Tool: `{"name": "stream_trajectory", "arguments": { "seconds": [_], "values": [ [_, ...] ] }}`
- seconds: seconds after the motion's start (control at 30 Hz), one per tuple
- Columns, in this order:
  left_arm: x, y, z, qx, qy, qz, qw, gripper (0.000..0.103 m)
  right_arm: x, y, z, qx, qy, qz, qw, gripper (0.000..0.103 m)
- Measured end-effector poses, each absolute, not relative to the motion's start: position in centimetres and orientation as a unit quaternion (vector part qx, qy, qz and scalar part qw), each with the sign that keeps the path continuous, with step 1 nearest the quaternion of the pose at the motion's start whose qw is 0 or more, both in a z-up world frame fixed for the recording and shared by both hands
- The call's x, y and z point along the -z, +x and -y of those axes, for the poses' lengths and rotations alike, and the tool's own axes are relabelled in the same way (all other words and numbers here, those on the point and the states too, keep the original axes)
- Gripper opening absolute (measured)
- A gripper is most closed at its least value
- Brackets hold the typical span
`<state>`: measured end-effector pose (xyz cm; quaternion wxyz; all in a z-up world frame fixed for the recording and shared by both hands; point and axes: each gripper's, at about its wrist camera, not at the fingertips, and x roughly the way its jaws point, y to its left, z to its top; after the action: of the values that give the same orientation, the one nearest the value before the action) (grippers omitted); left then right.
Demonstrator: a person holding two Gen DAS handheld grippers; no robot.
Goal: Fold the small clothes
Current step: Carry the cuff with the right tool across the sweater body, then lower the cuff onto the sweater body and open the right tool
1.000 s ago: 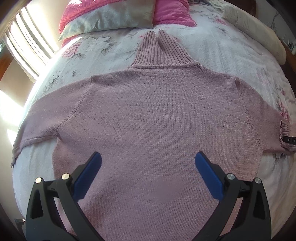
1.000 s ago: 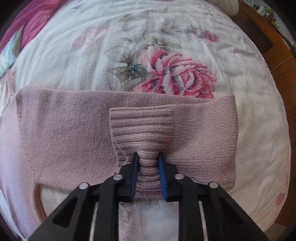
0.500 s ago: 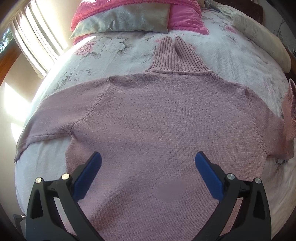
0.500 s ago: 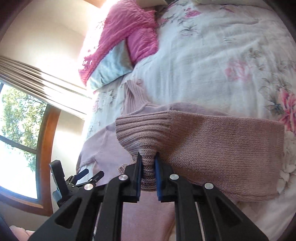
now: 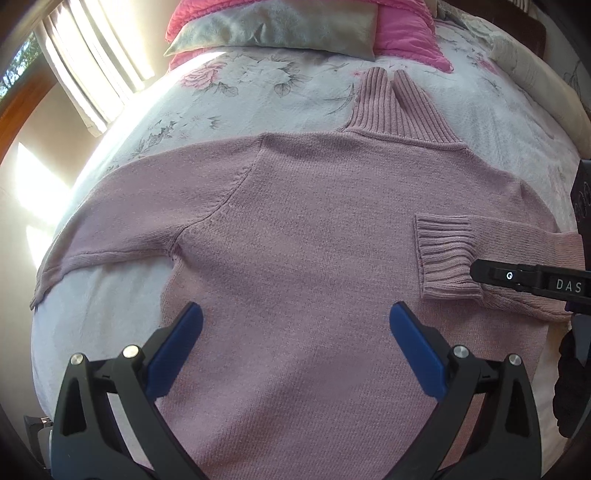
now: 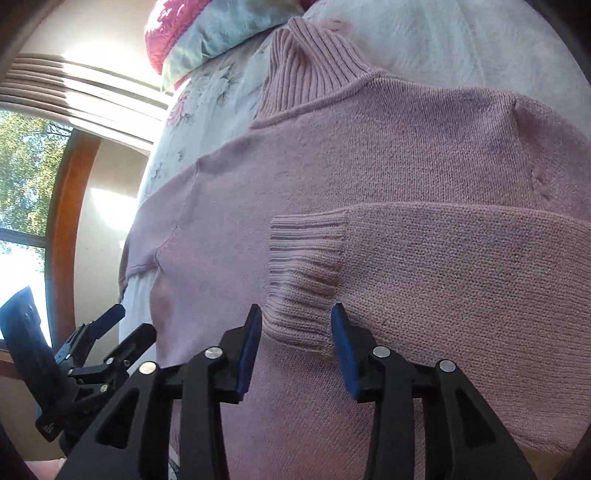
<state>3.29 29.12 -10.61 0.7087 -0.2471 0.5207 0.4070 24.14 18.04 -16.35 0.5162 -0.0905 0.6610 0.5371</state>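
A dusty-pink knitted turtleneck sweater lies flat on the bed, collar away from me. Its right sleeve is folded inward across the body, and the ribbed cuff rests on the chest. My right gripper stands open, its blue pads on either side of the cuff's lower edge without pinching it. In the left wrist view the right gripper comes in from the right edge. My left gripper hovers open over the sweater's lower body. The left sleeve lies stretched out to the left.
The bed carries a white floral cover. Pink and grey pillows lie at the head. A window with blinds is on the left, beyond the bed's edge. A cream bolster lies at the far right.
My right gripper carried the cuff from the bed's right side over onto the sweater's body, then opened and let it go. The left gripper stayed open and drifted slightly left.
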Motion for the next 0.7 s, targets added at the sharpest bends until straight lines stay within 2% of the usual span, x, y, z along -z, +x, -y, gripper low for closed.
{"name": "stream_trajectory", "arguments": {
  "seconds": [0.2,0.5,0.57,0.63,0.7],
  "values": [
    [12.7,7.6,-27.6,-0.358,-0.276,-0.531,0.717,0.1,11.6,27.8,-12.1,-0.504,-0.099,-0.605,0.608,0.046],
    [18.1,14.8,-26.3,-0.312,-0.338,-0.554,0.694,0.098,12.4,31.7,-4.6,-0.445,-0.093,-0.612,0.647,0.049],
    [18.6,15.1,-26.2,-0.309,-0.357,-0.548,0.69,0.084,13.0,32.1,-3.6,-0.443,-0.083,-0.616,0.645,0.049],
    [18.1,15.0,-26.1,-0.316,-0.363,-0.532,0.697,0.063,13.3,32.1,-3.4,-0.443,-0.082,-0.615,0.647,0.049],
    [17.7,14.9,-26.2,-0.314,-0.367,-0.517,0.707,0.047,13.4,32.1,-3.1,-0.441,-0.091,-0.61,0.652,0.049]
  ]
}}
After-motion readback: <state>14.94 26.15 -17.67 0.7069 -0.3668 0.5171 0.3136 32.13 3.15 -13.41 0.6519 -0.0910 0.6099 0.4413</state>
